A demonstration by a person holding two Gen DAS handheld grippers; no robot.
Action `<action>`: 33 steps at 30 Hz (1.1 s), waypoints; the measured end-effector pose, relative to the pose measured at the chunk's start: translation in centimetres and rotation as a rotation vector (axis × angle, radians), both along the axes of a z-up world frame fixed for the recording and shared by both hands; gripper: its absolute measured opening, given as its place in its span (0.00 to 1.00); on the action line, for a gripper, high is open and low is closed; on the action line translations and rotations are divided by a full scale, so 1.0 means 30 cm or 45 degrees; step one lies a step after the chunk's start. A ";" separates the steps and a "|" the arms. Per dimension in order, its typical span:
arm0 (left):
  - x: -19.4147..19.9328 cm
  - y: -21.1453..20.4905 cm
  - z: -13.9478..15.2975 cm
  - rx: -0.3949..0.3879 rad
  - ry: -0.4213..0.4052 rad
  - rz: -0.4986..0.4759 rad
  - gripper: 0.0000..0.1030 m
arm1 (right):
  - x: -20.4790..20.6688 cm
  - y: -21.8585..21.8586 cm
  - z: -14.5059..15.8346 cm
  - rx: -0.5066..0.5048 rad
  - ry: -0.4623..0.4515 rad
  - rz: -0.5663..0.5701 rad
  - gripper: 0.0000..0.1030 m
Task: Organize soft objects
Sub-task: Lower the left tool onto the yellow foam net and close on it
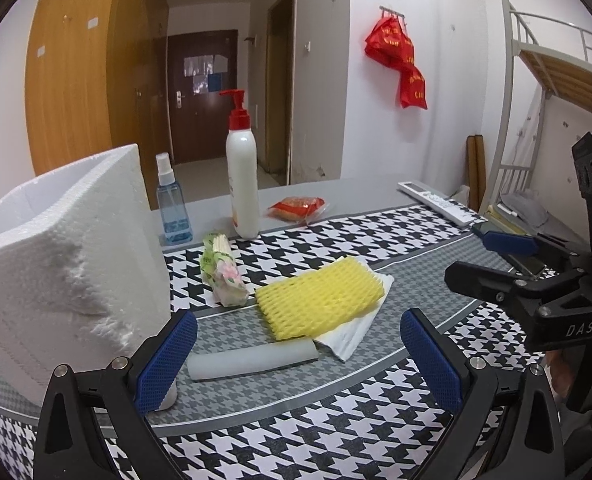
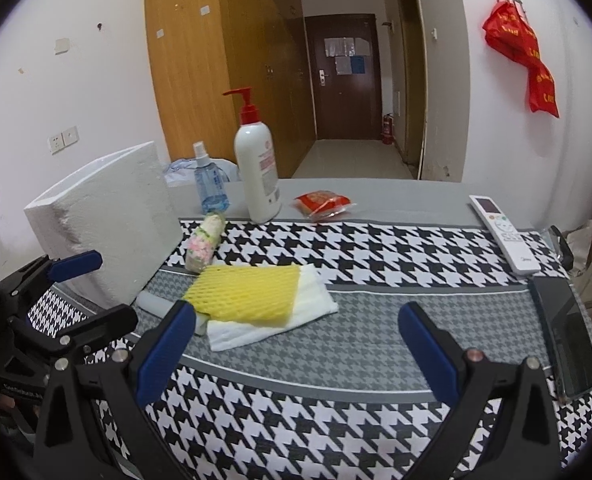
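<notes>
A yellow foam net [image 1: 320,296] lies on a folded white cloth [image 1: 354,332] mid-table on the houndstooth mat [image 1: 336,432], with a grey foam tube [image 1: 252,360] just in front and a floral tissue pack [image 1: 226,276] behind. A white styrofoam box [image 1: 68,256] stands to the left. The left gripper [image 1: 300,360] and right gripper [image 2: 296,354] both hover spread wide, empty.
</notes>
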State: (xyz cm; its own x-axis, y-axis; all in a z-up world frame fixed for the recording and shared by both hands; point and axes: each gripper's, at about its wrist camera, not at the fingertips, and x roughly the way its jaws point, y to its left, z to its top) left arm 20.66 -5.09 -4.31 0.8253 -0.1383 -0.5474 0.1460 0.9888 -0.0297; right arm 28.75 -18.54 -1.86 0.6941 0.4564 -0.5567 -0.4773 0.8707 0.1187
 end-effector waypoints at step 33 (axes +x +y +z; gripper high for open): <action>0.245 -0.036 -0.108 -0.003 0.241 0.044 0.81 | 0.103 -0.023 -0.075 -0.034 0.109 0.005 0.99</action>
State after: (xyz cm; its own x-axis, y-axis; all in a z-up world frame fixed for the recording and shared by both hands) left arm 28.01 -6.16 -7.57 0.7117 -0.1134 -0.6932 0.1037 0.9930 -0.0559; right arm 31.84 -19.24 -4.10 0.6418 0.4430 -0.6260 -0.4698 0.8723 0.1356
